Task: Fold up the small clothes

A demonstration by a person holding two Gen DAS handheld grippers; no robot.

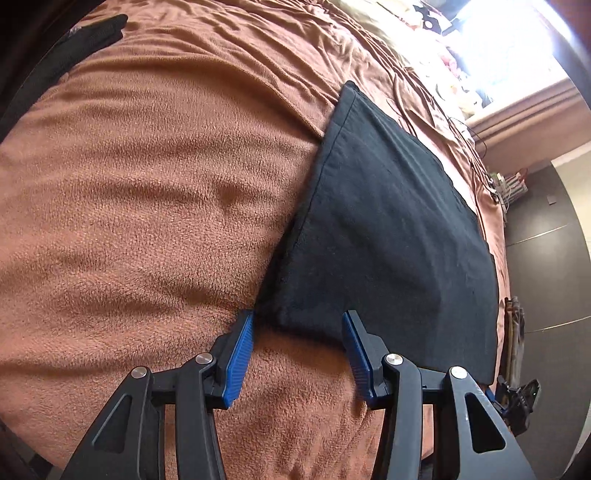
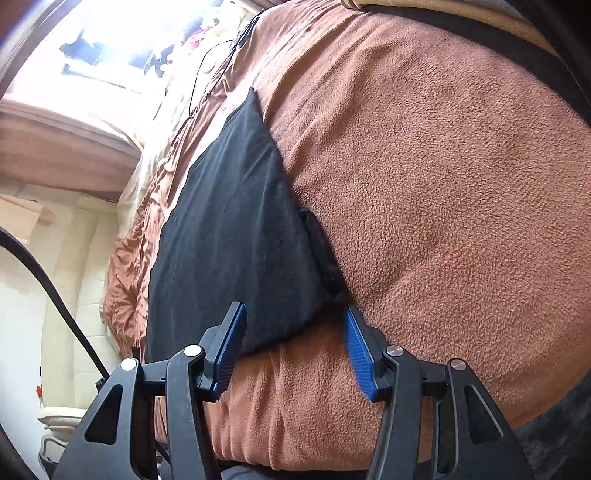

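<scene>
both my jaws hang partly open at the near corners of a folded black garment on the bed.

much of the room is hard to read: the window behind the bed is blown out white, the clutter by it is a blur, and a dark item [image 1: 94, 31] at the far edge of the blanket is cut off. the black garment [image 1: 388, 229] lies flat on the brown fleece blanket [image 1: 147, 206], a thicker fold [image 2: 325, 251] bulging from under its right side. my left gripper [image 1: 298, 319] straddles its near left corner, my right gripper [image 2: 295, 314] its near right corner; neither holds anything, the blue pads [image 1: 240, 358] stand apart from the cloth. wide bare blanket lies on either side; the bed's edge drops off just past the garment's far side.
</scene>
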